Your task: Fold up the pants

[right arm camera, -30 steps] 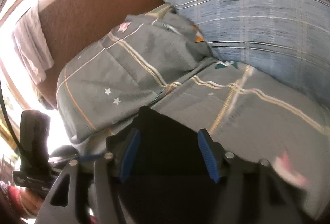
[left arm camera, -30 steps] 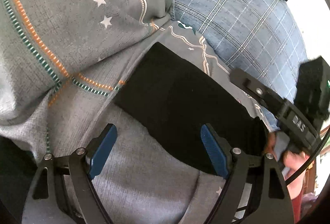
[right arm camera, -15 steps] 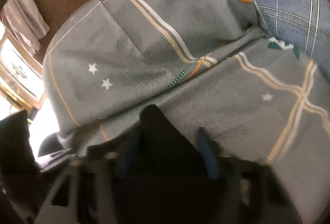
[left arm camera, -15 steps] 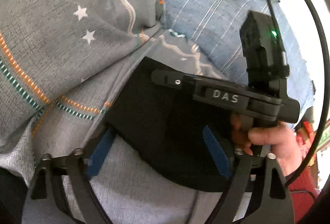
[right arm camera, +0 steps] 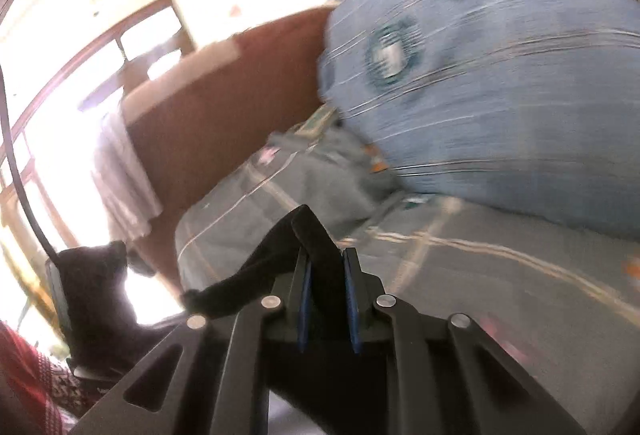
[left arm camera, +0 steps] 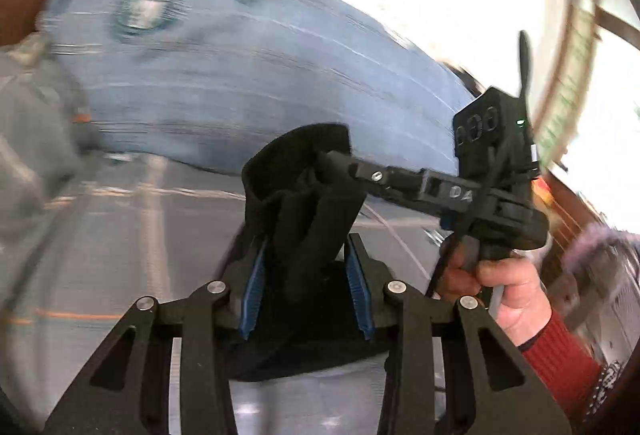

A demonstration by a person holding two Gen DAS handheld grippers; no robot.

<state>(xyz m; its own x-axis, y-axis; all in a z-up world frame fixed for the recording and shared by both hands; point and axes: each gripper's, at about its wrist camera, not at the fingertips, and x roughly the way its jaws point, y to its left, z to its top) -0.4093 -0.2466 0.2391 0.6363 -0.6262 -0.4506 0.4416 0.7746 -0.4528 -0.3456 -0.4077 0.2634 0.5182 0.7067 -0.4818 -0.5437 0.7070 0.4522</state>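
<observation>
Black pants (left arm camera: 308, 203) are bunched right between the left gripper (left arm camera: 306, 291) pads, jaws clamped on the fabric, which sticks up toward 12 o'clock. Right gripper (right arm camera: 328, 299) is pinched shut on another fold of the pants (right arm camera: 316, 239) — cloth trails off toward 8 o'clock. In the left view it reaches in from 3 o'clock, fist around its handle. Grey bedspread (left arm camera: 100, 235) underneath, blue pillow (right arm camera: 500, 95) behind, all blurry.

**Setting: a home bedroom**

Domestic sleeping quarters. A grey quilt (right arm camera: 500, 275) with pale stripes covers a bed. A blue plaid pillow (right arm camera: 500, 83) bearing a round crest sits at its head, against a brown headboard (right arm camera: 208, 107). Wood-framed windows (right arm camera: 120, 35) admit strong daylight. A pale cloth (right arm camera: 124, 175) hangs beside the headboard.
</observation>
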